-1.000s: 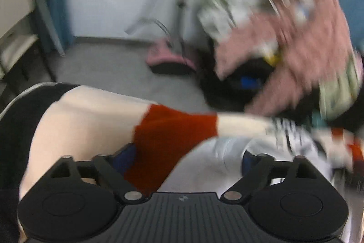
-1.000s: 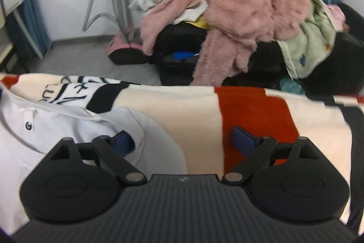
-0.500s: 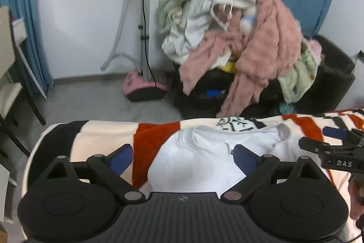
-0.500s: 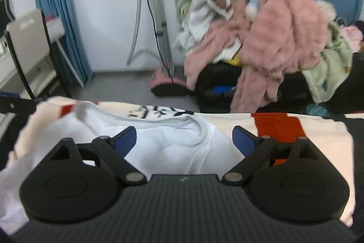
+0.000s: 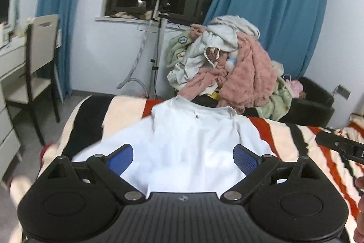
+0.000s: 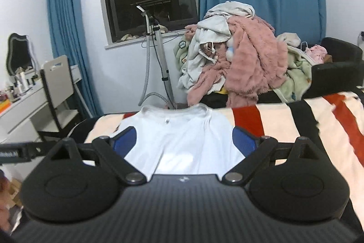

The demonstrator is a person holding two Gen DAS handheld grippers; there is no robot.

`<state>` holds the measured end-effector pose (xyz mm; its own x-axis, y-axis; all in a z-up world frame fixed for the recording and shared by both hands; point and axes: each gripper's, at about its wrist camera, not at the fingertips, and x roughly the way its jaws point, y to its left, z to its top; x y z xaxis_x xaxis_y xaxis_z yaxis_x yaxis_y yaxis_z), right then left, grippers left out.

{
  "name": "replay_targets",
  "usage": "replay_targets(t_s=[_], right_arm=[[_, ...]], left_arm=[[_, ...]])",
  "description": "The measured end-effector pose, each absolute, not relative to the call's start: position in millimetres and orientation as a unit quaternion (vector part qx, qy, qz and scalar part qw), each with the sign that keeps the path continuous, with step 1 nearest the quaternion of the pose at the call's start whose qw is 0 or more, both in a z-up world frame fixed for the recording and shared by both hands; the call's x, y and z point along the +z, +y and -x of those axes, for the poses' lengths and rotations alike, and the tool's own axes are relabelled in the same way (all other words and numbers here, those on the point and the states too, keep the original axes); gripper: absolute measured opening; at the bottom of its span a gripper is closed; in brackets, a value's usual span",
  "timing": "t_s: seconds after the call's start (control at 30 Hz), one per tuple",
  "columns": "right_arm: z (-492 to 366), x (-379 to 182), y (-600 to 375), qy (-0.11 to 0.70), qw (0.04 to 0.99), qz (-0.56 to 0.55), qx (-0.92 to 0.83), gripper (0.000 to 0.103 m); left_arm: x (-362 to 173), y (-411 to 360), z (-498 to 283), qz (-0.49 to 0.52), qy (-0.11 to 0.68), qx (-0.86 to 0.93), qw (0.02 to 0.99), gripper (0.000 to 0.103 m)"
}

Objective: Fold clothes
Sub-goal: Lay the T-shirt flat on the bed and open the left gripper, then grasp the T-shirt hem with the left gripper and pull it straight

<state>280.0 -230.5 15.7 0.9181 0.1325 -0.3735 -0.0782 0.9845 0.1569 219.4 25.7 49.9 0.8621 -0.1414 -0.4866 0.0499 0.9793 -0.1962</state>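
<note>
A white T-shirt (image 5: 193, 136) lies on the striped blanket (image 5: 293, 138), collar toward the far edge of the bed. My left gripper (image 5: 183, 157) hovers open over the shirt's lower part, nothing between its blue pads. In the right wrist view the same white T-shirt (image 6: 179, 136) lies ahead, and my right gripper (image 6: 184, 141) is open above it, also holding nothing. The right gripper's finger (image 5: 339, 147) shows at the right edge of the left wrist view. The left gripper's finger (image 6: 27, 150) shows at the left edge of the right wrist view.
A tall pile of clothes (image 5: 232, 70) with a pink fluffy garment sits on a dark armchair (image 5: 316, 104) beyond the bed. A garment steamer (image 5: 154, 47) stands by the window wall. A chair (image 5: 38, 65) and a desk (image 6: 18, 111) stand at the left.
Both grippers have risen and pulled back from the blanket. The shirt, bunched close under them a second ago, now lies spread out ahead with its collar far.
</note>
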Motion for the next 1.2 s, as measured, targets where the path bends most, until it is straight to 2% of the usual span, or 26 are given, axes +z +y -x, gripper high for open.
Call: replay_targets(t_s=[0.2,0.4,0.53,1.2], right_arm=[[-186,6,-232,0.175,0.98,-0.076,0.057,0.092],[-141,-31,-239,0.147,0.983,-0.094,0.063,0.092],[-131,-62,-243,0.144,0.982,-0.099,0.071,0.092],[-146,-72,-225,0.146,0.983,-0.096,0.056,0.092]], left_arm=[[26,39,-121,0.106,0.252,-0.025,0.962,0.096],[2,61,-80,0.151,0.244,-0.006,0.958,0.096],[-18,69,-82,0.186,0.234,0.006,0.954,0.096],[-57,75,-116,0.215,0.26,0.03,0.941,0.094]])
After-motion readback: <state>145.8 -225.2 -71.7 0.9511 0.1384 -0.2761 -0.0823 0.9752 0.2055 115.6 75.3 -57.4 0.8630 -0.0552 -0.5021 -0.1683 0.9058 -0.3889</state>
